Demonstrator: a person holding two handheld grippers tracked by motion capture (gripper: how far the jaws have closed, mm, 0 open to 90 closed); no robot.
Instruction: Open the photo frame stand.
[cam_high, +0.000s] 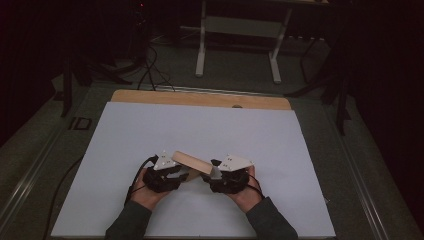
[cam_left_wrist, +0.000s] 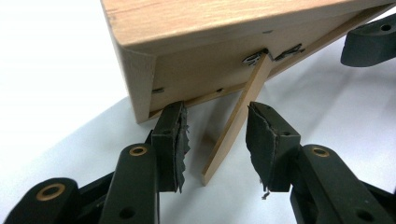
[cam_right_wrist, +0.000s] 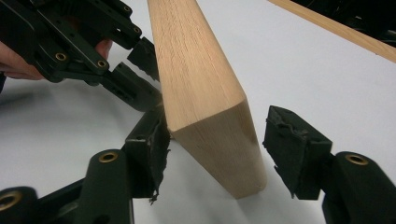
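Writing I can read nowhere. Hands low, palms in — my left gripper (cam_high: 176, 175) stands parted around the thin prop strip (cam_left_wrist: 236, 122), my right gripper (cam_high: 216, 176) parted around the wooden board's (cam_right_wrist: 201, 88) end, pads not pressing.

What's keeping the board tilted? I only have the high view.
Observer: A thin wooden strut, hinged under the board, runs down to the table.
Operator: Is the left gripper clamped on it?
Observer: No. The left gripper is open around the strut, and the pad at the left of its view stands clear.
Operator: And the right one?
Observer: The right gripper straddles the board's end, also open. There is a gap between the wood and the pad at the right of its view.
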